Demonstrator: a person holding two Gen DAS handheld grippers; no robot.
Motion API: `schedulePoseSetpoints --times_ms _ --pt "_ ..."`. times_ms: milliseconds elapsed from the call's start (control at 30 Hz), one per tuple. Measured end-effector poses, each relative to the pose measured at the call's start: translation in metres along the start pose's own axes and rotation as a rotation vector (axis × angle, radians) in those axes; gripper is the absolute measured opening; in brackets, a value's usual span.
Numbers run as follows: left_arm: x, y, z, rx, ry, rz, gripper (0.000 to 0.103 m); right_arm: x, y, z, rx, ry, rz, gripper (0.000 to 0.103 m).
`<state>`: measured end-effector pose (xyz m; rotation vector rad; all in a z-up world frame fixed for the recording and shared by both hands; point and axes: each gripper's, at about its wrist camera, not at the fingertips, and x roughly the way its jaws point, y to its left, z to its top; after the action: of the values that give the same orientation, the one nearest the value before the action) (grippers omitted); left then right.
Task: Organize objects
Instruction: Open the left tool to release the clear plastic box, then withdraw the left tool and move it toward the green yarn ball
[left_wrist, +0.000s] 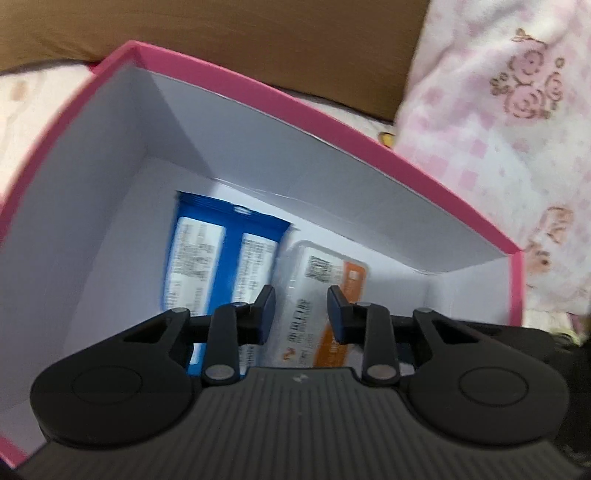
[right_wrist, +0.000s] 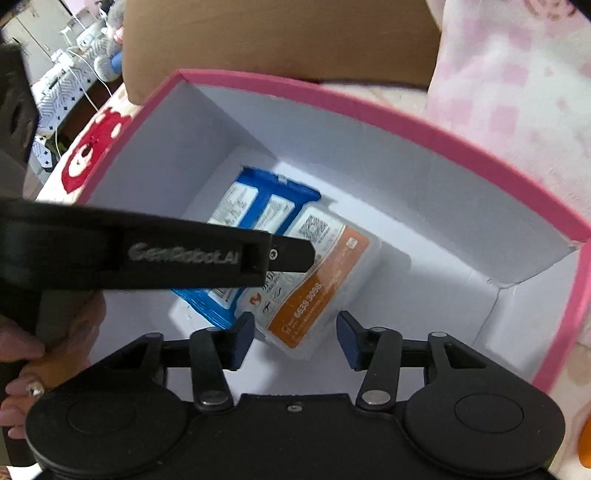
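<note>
Both grippers hang over a pink box (left_wrist: 332, 122) with white inside walls, pointing steeply down into it. On the floor of the box lie two packets side by side and touching: a blue packet (left_wrist: 207, 243) with white label panels, nearer the box's corner, and a white and orange packet (right_wrist: 325, 280) printed with a square code.

The left gripper (left_wrist: 302, 314) hovers above the packets with its jaws a narrow way apart, and nothing sits between them; the packets lie well below. The right gripper (right_wrist: 295, 338) also has its jaws parted, somewhat wider, and empty, above the near end of the white and orange packet. From the right gripper's view, the left one reaches across as a long black bar, held by a hand (right_wrist: 22, 365) with a ring.

Around the box lie a pink flowered cloth (left_wrist: 517, 110) and a brown cardboard box (right_wrist: 280, 40).
</note>
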<state>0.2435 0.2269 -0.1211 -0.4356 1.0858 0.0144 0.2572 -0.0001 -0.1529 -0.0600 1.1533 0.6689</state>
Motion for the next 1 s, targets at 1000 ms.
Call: schedulePoseSetpoints --times_ms 1000 --pt "-0.148 -0.077 -0.067 0.142 -0.064 0.094 0.046 -0.167 0.054 -0.054 -0.225 -0.208 -0.053 0.072"
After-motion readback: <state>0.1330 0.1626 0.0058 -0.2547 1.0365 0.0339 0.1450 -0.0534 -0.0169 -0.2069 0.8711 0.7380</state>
